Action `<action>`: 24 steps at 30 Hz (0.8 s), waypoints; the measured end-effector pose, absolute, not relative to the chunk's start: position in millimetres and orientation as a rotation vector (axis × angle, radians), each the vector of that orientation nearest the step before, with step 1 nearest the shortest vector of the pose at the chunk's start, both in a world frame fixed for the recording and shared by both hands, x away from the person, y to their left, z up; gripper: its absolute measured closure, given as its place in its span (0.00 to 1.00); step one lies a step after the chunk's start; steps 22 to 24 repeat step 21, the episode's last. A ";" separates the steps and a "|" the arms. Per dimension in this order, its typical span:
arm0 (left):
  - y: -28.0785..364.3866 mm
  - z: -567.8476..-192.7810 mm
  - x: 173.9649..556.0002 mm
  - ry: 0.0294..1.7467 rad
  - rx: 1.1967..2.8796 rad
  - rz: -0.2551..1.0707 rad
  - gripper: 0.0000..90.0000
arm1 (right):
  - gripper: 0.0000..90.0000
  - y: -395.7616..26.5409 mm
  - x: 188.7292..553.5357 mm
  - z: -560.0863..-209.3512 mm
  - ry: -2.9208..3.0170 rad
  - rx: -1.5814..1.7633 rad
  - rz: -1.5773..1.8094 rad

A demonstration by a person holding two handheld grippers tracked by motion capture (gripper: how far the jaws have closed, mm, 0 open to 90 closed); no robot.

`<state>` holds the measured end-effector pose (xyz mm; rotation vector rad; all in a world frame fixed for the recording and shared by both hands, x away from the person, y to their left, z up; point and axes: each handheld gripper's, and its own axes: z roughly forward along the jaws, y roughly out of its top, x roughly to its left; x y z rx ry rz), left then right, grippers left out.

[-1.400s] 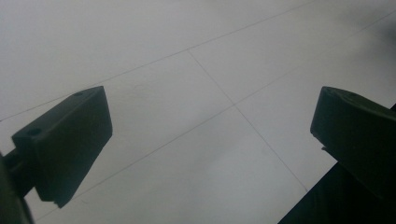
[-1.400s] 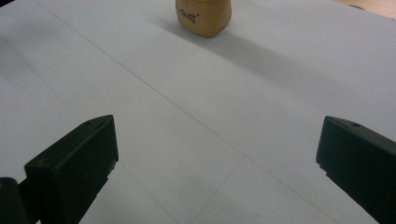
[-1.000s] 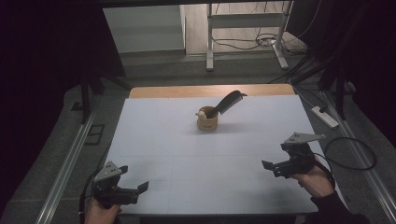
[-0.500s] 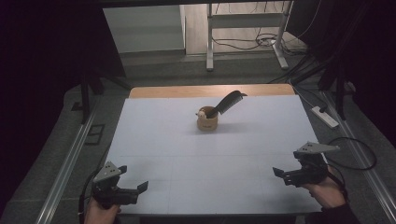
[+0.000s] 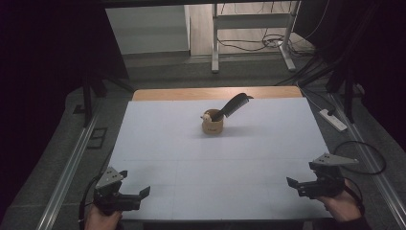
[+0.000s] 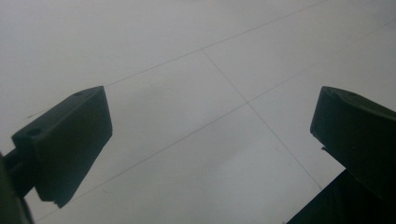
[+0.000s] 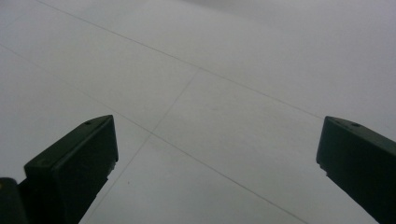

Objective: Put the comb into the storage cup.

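both grippers wide open, holding nothing: left gripper (image 5: 139,193) & right gripper (image 5: 293,183) at bench's near corners. i'd approach the cup (image 5: 212,125) w/ comb (image 5: 234,105) slow, squaring up first.

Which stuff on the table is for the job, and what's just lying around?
For the job:
- wooden cup
- black comb leaning in it
- left tool, open
- right tool, open

Lying about:
- white power strip beside the table
- cables on the floor

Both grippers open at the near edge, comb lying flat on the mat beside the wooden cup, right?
Not quite. In the high view the comb stands in the wooden cup, leaning right. Left gripper and right gripper are open at the near edge.
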<state>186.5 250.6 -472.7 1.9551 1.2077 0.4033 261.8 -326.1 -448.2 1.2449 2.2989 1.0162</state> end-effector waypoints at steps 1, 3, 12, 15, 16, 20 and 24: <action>250.8 -472.7 186.3 1.209 1.955 0.405 0.00 | 0.00 -327.0 260.5 -448.7 2.290 1.253 1.016; 251.1 -472.8 186.1 1.211 1.953 0.405 0.00 | 0.00 -329.6 257.9 -449.4 2.283 1.262 1.017; 251.1 -472.7 185.6 1.218 1.965 0.416 0.00 | 0.00 -342.2 246.0 -453.8 2.249 1.326 0.980; 251.2 -472.6 185.4 1.220 1.970 0.422 0.00 | 0.00 -345.9 243.1 -454.0 2.231 1.350 0.960; 251.2 -472.7 185.4 1.226 1.973 0.423 0.00 | 0.00 -346.7 242.2 -453.9 2.226 1.351 0.954; 251.7 -472.9 185.9 1.231 1.963 0.419 0.00 | 0.00 -347.5 241.8 -454.9 2.230 1.366 0.912; 251.4 -472.6 186.1 1.230 1.962 0.416 0.00 | 0.00 -347.5 242.1 -455.1 2.232 1.363 0.910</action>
